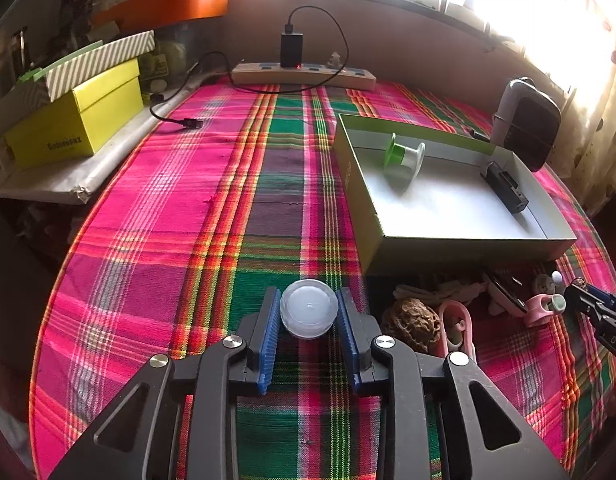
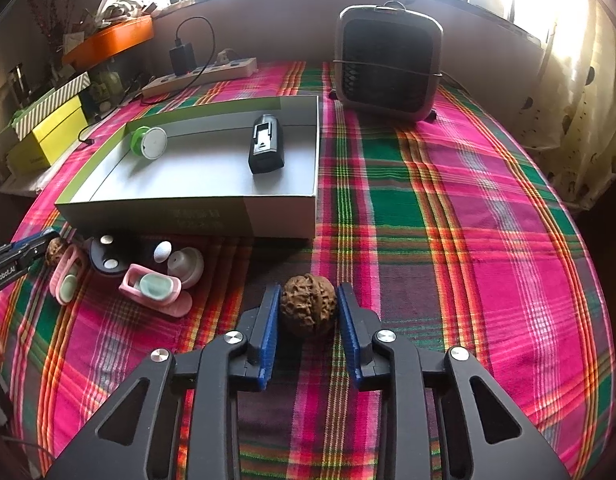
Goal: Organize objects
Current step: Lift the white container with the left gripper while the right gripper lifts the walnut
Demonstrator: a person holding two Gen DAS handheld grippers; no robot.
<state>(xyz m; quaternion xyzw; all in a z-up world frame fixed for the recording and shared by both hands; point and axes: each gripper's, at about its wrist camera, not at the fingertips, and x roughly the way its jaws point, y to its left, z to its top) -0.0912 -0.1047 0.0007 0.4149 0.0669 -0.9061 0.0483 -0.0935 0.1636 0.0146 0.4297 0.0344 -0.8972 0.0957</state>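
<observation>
Where box point(image 2: 243, 216) ends — bare cloth point(image 2: 448, 240) rightward.

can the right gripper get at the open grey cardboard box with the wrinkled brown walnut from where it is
Probably yes. The right gripper has the wrinkled brown walnut between its blue pads, and the open grey cardboard box lies just ahead to its left with only bare plaid cloth between; its low wall needs lifting over.
</observation>
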